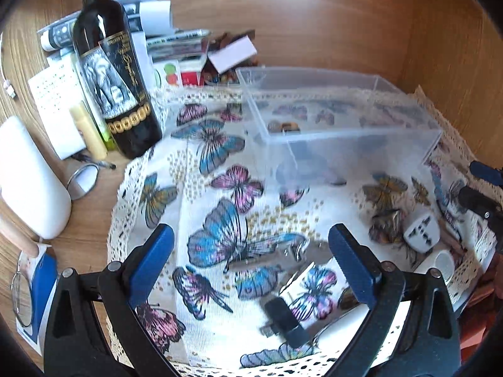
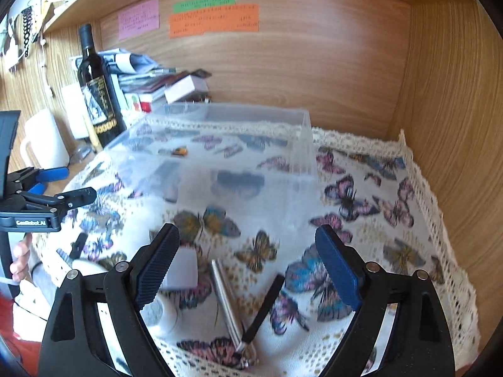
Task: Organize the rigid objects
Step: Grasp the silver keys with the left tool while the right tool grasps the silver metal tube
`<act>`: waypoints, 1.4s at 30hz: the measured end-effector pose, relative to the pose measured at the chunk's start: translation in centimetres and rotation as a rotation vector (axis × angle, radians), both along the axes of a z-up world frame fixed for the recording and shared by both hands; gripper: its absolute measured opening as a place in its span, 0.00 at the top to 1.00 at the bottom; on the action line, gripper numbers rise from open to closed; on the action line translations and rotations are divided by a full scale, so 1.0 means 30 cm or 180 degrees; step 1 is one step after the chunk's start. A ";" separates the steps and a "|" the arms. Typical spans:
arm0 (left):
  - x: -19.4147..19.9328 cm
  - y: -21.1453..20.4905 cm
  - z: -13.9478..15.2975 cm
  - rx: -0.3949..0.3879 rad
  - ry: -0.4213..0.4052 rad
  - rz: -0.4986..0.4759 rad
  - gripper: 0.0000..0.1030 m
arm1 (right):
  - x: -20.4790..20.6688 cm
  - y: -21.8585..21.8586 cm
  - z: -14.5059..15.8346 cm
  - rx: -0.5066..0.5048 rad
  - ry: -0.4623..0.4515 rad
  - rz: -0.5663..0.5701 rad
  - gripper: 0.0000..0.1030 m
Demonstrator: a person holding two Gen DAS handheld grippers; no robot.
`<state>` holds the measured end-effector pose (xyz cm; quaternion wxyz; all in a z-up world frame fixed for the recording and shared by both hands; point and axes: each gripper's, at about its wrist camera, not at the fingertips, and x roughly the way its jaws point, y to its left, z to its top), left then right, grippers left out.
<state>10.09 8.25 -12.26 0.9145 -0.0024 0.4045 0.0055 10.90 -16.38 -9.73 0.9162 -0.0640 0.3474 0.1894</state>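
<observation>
A clear plastic box (image 1: 330, 116) (image 2: 220, 157) stands on the butterfly cloth (image 1: 220, 220) with a few small items inside. My left gripper (image 1: 251, 251) is open and empty above a black plug (image 1: 286, 320) and a metal clip (image 1: 267, 257). A white travel adapter (image 1: 421, 231) and a white cylinder (image 1: 443, 262) lie to its right. My right gripper (image 2: 248, 260) is open and empty above a silver pen (image 2: 226, 301), a black stick (image 2: 264, 308) and a white block (image 2: 185, 270). The left gripper also shows in the right wrist view (image 2: 59, 185).
A dark wine bottle (image 1: 116, 72) (image 2: 97, 94), a white mug (image 1: 28, 176) (image 2: 44, 144), papers and small boxes (image 1: 176, 50) crowd the left back. Wooden walls (image 2: 440, 125) close the right and back. The cloth's lace edge (image 2: 440, 220) runs along the right.
</observation>
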 end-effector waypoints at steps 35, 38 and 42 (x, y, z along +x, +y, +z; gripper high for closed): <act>0.038 -0.045 -0.091 -0.0024 0.0289 -0.0407 0.73 | 0.023 -0.002 -0.166 -0.0109 0.0562 0.0140 0.86; 0.035 -0.041 -0.085 -0.0072 0.0288 -0.0391 0.73 | 0.029 -0.019 -0.151 -0.0063 0.0525 0.0074 0.86; 0.027 -0.028 -0.061 -0.0096 0.0221 -0.0320 0.73 | 0.036 -0.043 -0.111 -0.0017 0.0412 0.0004 0.86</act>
